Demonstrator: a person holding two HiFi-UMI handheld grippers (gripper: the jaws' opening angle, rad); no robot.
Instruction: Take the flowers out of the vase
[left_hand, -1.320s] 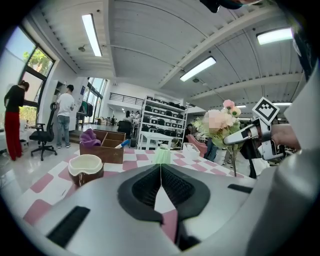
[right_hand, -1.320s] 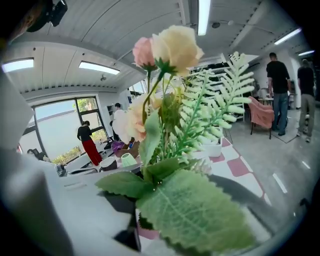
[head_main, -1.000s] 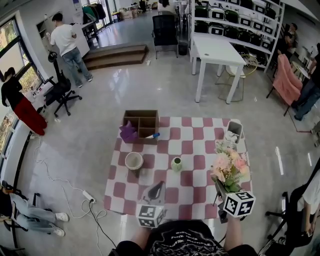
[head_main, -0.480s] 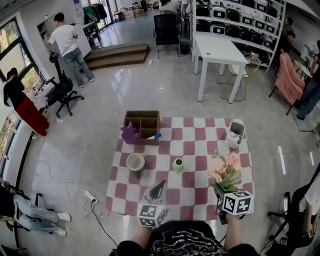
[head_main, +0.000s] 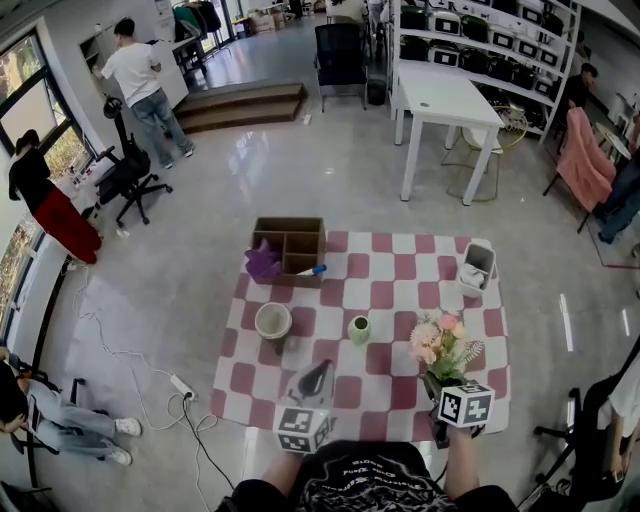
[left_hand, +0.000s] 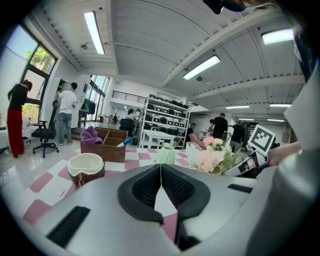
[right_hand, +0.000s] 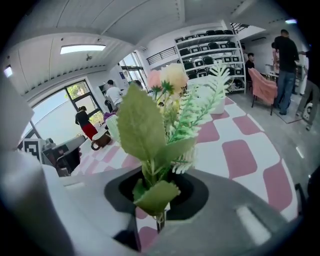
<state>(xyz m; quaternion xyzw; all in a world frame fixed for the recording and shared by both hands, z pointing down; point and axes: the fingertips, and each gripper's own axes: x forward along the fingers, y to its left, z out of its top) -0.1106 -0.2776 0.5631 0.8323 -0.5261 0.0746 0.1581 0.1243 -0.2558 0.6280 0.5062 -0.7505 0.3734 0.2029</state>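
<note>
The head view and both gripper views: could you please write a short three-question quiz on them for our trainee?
1. True or false: the left tongs are shut with nothing between them.
2. What do the right tongs grip? A. the flowers B. the bowl C. the purple cloth
3. Fill in: in the head view, the green vase stands to the ___ of the flowers.
Key: 1 true; 2 A; 3 left.
</note>
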